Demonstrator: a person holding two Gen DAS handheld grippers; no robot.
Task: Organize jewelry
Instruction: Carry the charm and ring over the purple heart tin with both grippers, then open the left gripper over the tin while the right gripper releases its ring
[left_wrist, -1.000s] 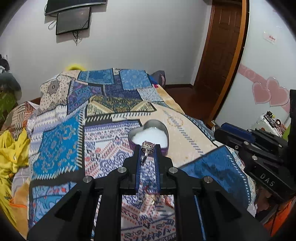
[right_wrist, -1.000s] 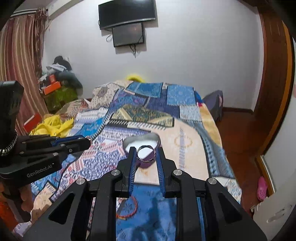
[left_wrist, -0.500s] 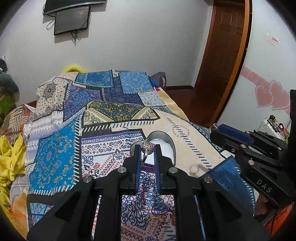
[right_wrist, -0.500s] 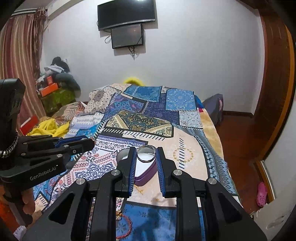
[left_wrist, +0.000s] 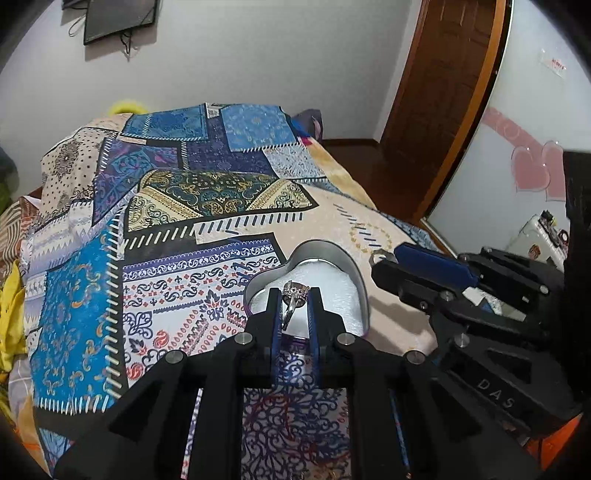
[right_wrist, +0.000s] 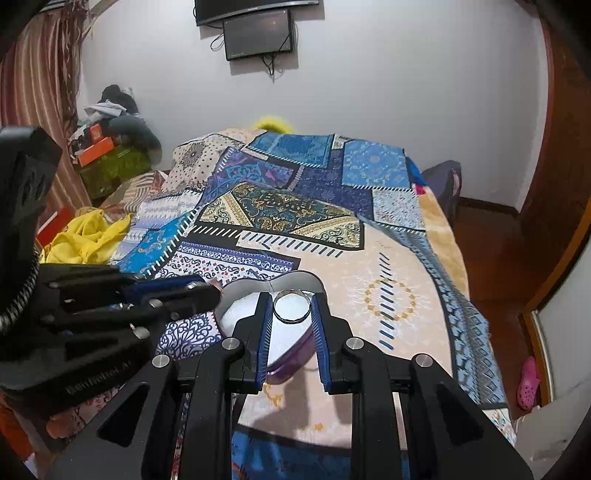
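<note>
A heart-shaped metal tin (left_wrist: 332, 258) with a white lining and purple outside lies open on the patterned bedspread (left_wrist: 166, 258); it also shows in the right wrist view (right_wrist: 295, 280). My left gripper (left_wrist: 294, 295) is shut on a silver ring with a stone (left_wrist: 293, 297), held over the tin's near edge. My right gripper (right_wrist: 291, 304) is shut on a plain silver band (right_wrist: 291, 305), held over the tin. The right gripper (left_wrist: 384, 258) reaches in from the right in the left wrist view; the left gripper (right_wrist: 210, 290) comes in from the left in the right wrist view.
Loose jewelry, including a red cord bracelet (left_wrist: 280, 406), lies on the bedspread under the left gripper. Yellow cloth (right_wrist: 85, 236) lies at the bed's left side. A wooden door (left_wrist: 443, 92) and the floor (right_wrist: 491, 266) are to the right.
Both grippers have moved forward and down toward the tin, each keeping its ring. The tin now sits directly under both sets of fingertips and looks larger.
</note>
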